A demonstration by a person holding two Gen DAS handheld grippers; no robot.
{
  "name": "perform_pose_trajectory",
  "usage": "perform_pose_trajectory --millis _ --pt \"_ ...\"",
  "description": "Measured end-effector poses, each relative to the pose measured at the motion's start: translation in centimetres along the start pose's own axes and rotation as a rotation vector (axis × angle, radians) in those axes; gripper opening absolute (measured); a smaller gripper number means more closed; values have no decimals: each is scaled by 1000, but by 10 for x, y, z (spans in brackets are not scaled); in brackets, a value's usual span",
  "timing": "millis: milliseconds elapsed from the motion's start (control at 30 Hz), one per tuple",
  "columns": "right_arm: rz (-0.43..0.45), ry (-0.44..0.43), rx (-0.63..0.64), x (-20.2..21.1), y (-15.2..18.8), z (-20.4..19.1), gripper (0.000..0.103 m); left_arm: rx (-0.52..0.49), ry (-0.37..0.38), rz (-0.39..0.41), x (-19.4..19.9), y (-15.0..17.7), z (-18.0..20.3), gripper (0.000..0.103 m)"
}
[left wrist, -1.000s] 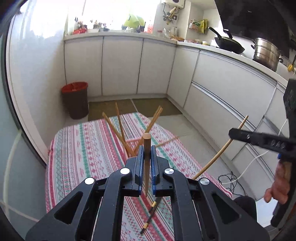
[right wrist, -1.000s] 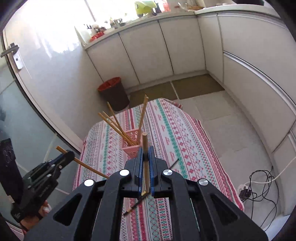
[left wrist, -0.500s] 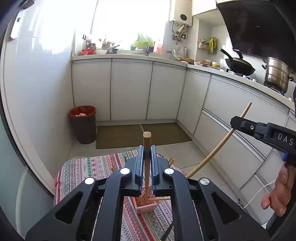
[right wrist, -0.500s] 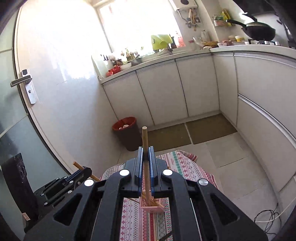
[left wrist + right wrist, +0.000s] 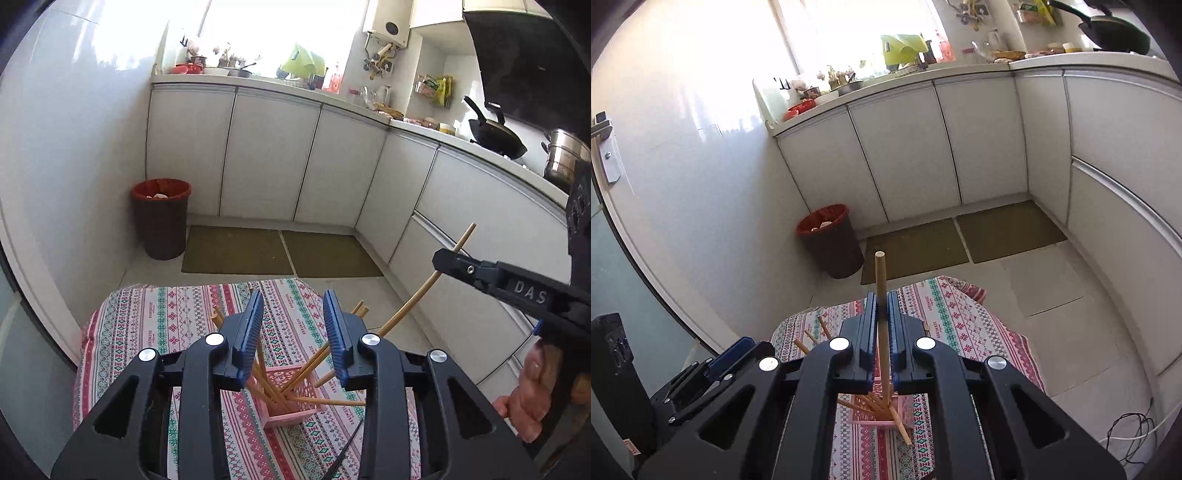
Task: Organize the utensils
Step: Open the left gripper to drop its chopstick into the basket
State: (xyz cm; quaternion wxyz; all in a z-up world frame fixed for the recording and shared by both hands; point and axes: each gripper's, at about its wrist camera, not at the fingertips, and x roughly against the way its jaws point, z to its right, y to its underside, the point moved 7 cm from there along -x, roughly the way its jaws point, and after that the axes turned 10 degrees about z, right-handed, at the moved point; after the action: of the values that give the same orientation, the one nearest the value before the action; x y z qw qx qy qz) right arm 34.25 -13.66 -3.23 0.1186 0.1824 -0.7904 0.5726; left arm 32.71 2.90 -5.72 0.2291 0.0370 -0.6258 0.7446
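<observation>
A pink lattice holder (image 5: 295, 391) stands on the patterned tablecloth (image 5: 147, 325) with several wooden chopsticks (image 5: 269, 387) leaning in it. My left gripper (image 5: 293, 332) hovers just above it. Its jaws are opening, and nothing is between the blue pads (image 5: 251, 332). My right gripper (image 5: 882, 325) is shut on one wooden chopstick (image 5: 880, 273) held nearly upright, whose lower end reaches down to the holder (image 5: 864, 417). In the left wrist view the right gripper (image 5: 443, 258) comes in from the right with that chopstick (image 5: 417, 299) slanting down toward the holder. The left gripper (image 5: 727, 358) shows at the lower left of the right wrist view.
A dark chopstick (image 5: 347, 450) lies on the cloth near the holder. The small table's far edge drops to a tiled floor with two mats (image 5: 280, 251). A red-lined bin (image 5: 160, 218) stands by the wall. A cable (image 5: 1126, 432) lies on the floor at the right.
The left jaws have parted and the chopstick they gripped is gone from between them. Both grippers have shifted over the holder. The right gripper keeps its chopstick.
</observation>
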Motion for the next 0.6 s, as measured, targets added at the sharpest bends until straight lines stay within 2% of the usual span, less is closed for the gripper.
perform_pose_trajectory --millis 200,600 --pt "-5 7 18 -8 6 -7 6 30 -24 41 10 -9 -11 35" --pt "-38 40 43 -31 29 -13 6 54 -28 7 3 0 -26 35"
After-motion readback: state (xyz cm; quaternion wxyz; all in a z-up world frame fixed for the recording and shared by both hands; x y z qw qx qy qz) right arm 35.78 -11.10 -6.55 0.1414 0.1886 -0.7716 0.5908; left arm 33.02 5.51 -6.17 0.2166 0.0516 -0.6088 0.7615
